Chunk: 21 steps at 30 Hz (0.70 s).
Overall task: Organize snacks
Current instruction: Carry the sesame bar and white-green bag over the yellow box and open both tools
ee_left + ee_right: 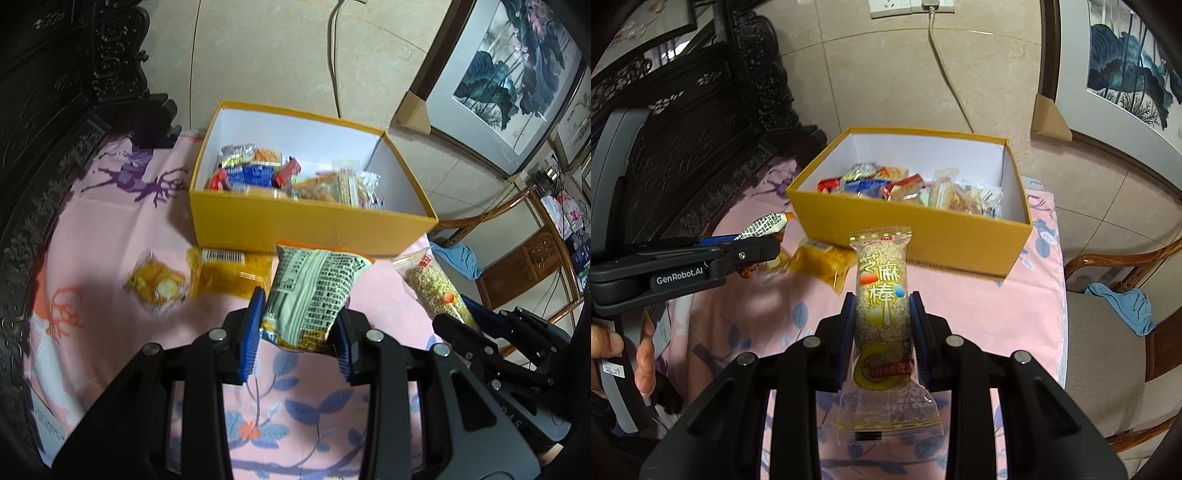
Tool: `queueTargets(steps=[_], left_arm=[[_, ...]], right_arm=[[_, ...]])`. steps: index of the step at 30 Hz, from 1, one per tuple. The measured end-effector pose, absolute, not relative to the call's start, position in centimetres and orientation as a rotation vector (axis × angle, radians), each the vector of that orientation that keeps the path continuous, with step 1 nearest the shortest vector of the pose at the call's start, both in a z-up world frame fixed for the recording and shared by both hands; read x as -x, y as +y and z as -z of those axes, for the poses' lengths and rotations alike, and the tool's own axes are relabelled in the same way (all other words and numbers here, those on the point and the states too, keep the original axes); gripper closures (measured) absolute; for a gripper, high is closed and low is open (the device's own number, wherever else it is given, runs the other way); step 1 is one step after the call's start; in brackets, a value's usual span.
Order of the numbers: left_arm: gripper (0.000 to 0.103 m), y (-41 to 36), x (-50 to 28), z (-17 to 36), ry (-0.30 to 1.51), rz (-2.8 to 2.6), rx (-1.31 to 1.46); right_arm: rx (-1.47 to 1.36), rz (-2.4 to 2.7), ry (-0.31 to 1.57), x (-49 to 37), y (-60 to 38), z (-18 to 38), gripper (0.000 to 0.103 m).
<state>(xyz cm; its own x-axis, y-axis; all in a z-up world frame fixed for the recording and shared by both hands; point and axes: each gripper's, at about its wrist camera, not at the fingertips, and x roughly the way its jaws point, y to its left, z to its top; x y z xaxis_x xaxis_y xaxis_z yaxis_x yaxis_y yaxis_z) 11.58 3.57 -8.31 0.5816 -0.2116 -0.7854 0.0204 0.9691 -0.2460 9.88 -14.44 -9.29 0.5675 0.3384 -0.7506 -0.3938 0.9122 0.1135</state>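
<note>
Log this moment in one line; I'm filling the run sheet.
left gripper: shut on white snack packet | right gripper: shut on sesame bar | yellow box: open, part-filled | two yellow packets on cloth

Yellow matt cardboard box (916,236) showing smooth white paper lining. Clear glossy plastic sesame-bar wrapper (882,295) glinting. Pink floral cloth (110,229) lying matt, creased. Dark carved wooden furniture (701,122) gleaming faintly.

Black gripper (299,328), blue-padded jaws
</note>
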Motion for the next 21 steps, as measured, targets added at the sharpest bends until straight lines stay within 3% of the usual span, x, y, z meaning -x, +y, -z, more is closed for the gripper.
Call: queueTargets(steps=[15,17,18,19,21], left_arm=[[0.065,3.1,-26.4,4.4,0.935,0.059,0.143],[0.035,3.8,-28.1,4.1,0.938,0.021,0.158],[0.014,4.2,-28.9,3.9,0.931,-0.008,0.169],[0.011,4.5,-29.3,3.6,0.917,-0.027,0.178],[0.008,5.3,-29.8,3.0,0.903,-0.039,0.212]], right_arm=[[0.054,-0.343,0.802,-22.8,-13.6,5.7,0.074],[0.057,-0.316,0.792,-24.6,-13.5,5.2,0.072],[0.058,-0.297,0.797,-25.6,-13.6,5.2,0.065],[0.061,-0.286,0.806,-26.3,-13.6,5.2,0.049],[0.073,-0.235,0.805,-27.5,-13.9,5.1,0.038]])
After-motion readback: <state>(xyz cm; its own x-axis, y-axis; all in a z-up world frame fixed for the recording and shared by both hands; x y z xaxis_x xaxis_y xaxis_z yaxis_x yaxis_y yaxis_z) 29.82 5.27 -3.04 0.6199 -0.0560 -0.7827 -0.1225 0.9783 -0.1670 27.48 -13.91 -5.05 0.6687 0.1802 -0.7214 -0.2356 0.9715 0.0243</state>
